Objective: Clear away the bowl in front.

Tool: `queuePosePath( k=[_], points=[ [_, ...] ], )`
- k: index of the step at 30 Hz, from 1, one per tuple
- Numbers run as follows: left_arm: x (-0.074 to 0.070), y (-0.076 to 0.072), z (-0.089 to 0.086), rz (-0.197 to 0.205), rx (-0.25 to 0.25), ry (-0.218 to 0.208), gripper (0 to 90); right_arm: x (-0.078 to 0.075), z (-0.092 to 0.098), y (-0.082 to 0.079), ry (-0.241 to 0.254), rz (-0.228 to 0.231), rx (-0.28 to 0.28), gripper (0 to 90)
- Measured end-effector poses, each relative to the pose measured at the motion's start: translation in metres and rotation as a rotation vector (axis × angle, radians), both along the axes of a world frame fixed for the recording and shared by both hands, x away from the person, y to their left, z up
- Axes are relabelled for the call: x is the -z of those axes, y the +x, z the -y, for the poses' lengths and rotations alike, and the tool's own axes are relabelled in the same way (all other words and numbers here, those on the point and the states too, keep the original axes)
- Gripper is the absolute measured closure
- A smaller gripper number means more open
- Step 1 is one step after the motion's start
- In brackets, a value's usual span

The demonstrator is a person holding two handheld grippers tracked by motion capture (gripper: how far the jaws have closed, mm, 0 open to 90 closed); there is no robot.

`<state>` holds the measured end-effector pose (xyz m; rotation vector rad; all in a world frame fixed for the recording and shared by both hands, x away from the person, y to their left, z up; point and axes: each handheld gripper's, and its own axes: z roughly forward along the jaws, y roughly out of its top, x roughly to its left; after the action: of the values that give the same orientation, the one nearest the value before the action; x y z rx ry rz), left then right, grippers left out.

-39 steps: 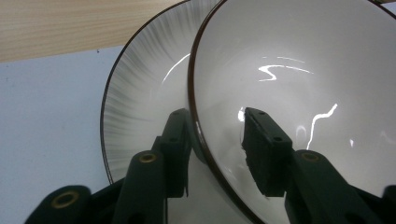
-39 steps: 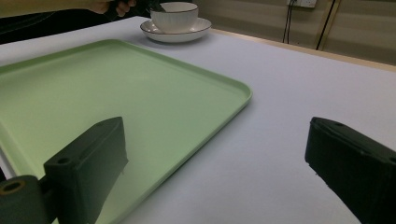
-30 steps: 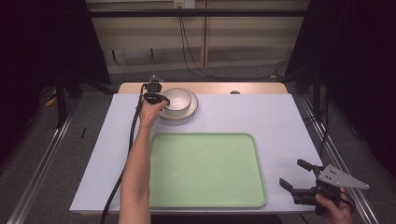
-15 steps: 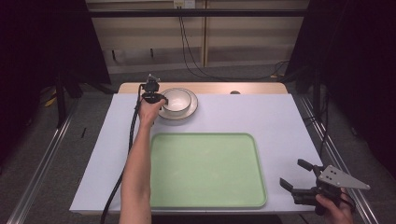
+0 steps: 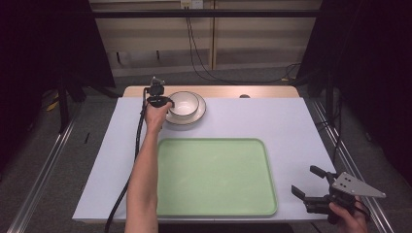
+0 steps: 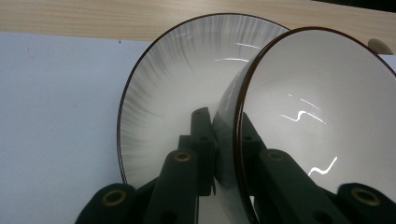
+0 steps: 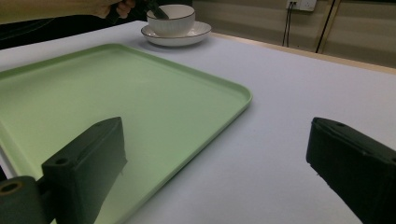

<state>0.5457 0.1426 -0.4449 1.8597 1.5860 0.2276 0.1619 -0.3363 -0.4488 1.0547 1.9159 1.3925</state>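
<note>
Presently, findings at this moment:

Left gripper (image 5: 164, 103): reaches to the far edge of the table (image 5: 291, 126), left of centre. In the left gripper view its jaws straddle the near wall of the bowl (image 6: 322, 116), one jaw outside and one inside the rim, closed down on that wall. Judged a pinch grip chosen because the rim is the only part thin enough to fit between the jaws.

Bowl (image 5: 183, 103): white with a dark rim, sitting in the plate (image 5: 197, 116) near the far edge of the table. In the left gripper view it looks tilted against the plate; whether it has left the plate cannot be told.

Plate (image 6: 159, 107): white, streaked grey, dark rim, flat on the table and bearing the bowl. Nothing holds it down, so it may shift if the bowl drags.

Tray (image 5: 214, 174): green, bare, at the near edge of the table, well apart from the bowl. Judged the likely destination, since it lies clear between the two hands.

Right gripper (image 5: 318, 187): at the near right corner of the table, just beside the tray, jaws spread wide with nothing between them. Judged waiting in reserve.

Table covering: pale sheet, wood strip showing along the far edge.
</note>
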Motion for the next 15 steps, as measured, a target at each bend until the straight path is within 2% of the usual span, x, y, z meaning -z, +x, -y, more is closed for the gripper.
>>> queuePosePath(
  k=[3,6,7,8,10,15],
  points=[
    [0.0003,-0.0012,0.0001,-0.001,-0.004,-0.009,82.4,0.0001,0.0002,-0.0001,0.009,-0.003,0.0,4.6],
    [-0.0006,-0.0019,0.0007,0.005,0.008,-0.019,82.4,-0.0006,0.0006,-0.0006,0.013,0.013,0.004,4.2],
    [-0.0015,-0.0016,0.0001,0.004,0.02,-0.01,82.4,-0.0006,0.0013,-0.0006,0.012,0.022,0.008,4.1],
    [-0.0025,-0.0019,0.0006,0.01,0.02,-0.007,82.4,-0.0005,0.001,-0.0007,0.017,0.02,0.008,4.0],
    [-0.0046,-0.0019,-0.0001,0.006,0.009,-0.026,82.4,0.0,0.0006,-0.0004,0.021,0.029,0.013,4.0],
    [-0.0091,-0.0044,-0.0067,0.016,0.004,-0.016,82.4,0.0001,-0.0016,-0.0027,0.033,0.04,0.022,3.3]
  ],
)
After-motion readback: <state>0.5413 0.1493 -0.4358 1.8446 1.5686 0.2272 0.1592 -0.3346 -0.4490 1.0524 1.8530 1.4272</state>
